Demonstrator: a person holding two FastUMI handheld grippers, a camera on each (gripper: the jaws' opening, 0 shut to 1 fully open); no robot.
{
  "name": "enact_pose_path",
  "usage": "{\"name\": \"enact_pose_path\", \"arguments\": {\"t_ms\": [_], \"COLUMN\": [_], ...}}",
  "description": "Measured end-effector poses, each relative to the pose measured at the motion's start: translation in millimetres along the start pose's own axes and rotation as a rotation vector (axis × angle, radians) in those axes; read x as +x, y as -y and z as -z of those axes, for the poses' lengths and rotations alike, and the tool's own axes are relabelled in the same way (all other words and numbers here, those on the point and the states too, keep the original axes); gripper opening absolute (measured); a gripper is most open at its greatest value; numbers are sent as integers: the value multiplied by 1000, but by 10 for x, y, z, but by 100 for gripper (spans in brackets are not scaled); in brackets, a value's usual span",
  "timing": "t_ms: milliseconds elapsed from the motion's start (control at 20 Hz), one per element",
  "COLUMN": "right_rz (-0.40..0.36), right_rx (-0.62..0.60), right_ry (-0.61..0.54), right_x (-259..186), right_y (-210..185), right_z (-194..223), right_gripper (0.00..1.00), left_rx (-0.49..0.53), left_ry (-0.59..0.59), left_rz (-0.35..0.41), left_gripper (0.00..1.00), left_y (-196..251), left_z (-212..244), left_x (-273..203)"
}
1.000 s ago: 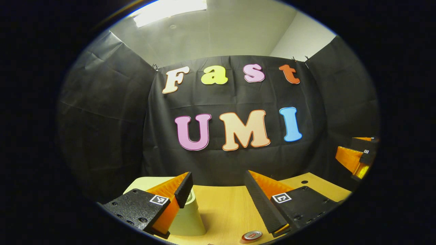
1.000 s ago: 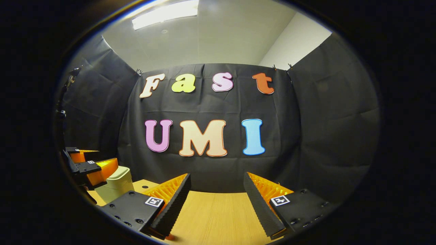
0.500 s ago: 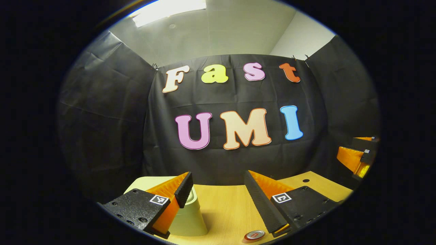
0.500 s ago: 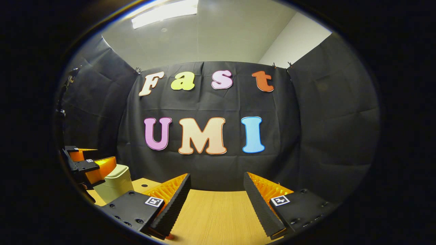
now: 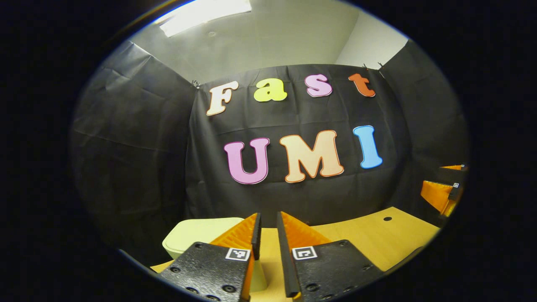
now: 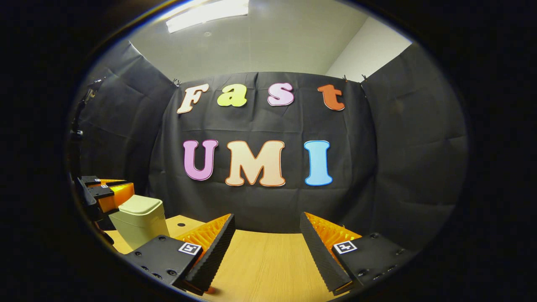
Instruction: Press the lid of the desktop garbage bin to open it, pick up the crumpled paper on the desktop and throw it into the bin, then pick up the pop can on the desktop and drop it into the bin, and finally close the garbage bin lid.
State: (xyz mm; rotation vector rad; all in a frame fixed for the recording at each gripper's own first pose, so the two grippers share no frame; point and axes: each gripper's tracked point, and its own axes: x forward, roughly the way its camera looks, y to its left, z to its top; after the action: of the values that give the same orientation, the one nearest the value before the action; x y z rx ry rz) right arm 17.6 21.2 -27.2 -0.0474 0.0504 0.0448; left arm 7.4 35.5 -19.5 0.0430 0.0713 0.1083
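A: Our left gripper (image 5: 266, 235) has its fingers almost together, holding nothing; the bin (image 5: 197, 235) stands just beside it on the desk (image 5: 377, 235).

B: Its lid (image 6: 140, 204) is down. We judge it light, stiff plastic: press on top. Our right gripper (image 6: 266, 239) stays wide apart.

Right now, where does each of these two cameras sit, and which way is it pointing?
Left gripper view: rides on the left tongs, looking forward over the pale bin and wooden desk to the black cloth wall; its own two fingers are nearly together, and the right tongs show far right.
Right gripper view: rides on the right tongs, facing the same wall across the desk; its own fingers are spread.
Shared: the bin, the desk and the left tongs.
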Motion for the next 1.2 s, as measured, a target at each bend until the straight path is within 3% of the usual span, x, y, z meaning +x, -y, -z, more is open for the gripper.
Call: {"name": "enact_pose_path", "arguments": {"t_ms": [50, 150, 200, 650, 1100, 1200], "right_rz": [-3, -10, -13, -40, -17, -21], "right_rx": [-3, -2, -1, -19, -59, -62], "right_ry": [0, 1, 3, 1, -53, -58], "right_x": [11, 42, 54, 152, 172, 172], "right_y": [-16, -56, -79, -289, -314, -346], "right_z": [1, -11, -23, 9, 192, 208], "right_gripper": [98, 99, 98, 99, 98, 98], "left_rx": [-4, -22, -32, -30, -80, -76], "left_ry": [0, 17, 17, -84, -230, -188], "left_rz": [-9, -55, -92, -200, -249, -241], "left_gripper": [18, 14, 0, 0, 0, 0], "left_y": [-38, -210, -315, -890, -1203, -1186], "left_z": [7, -41, -21, 443, 1111, 1063], "left_x": [18, 46, 31, 222, 259, 297]}}
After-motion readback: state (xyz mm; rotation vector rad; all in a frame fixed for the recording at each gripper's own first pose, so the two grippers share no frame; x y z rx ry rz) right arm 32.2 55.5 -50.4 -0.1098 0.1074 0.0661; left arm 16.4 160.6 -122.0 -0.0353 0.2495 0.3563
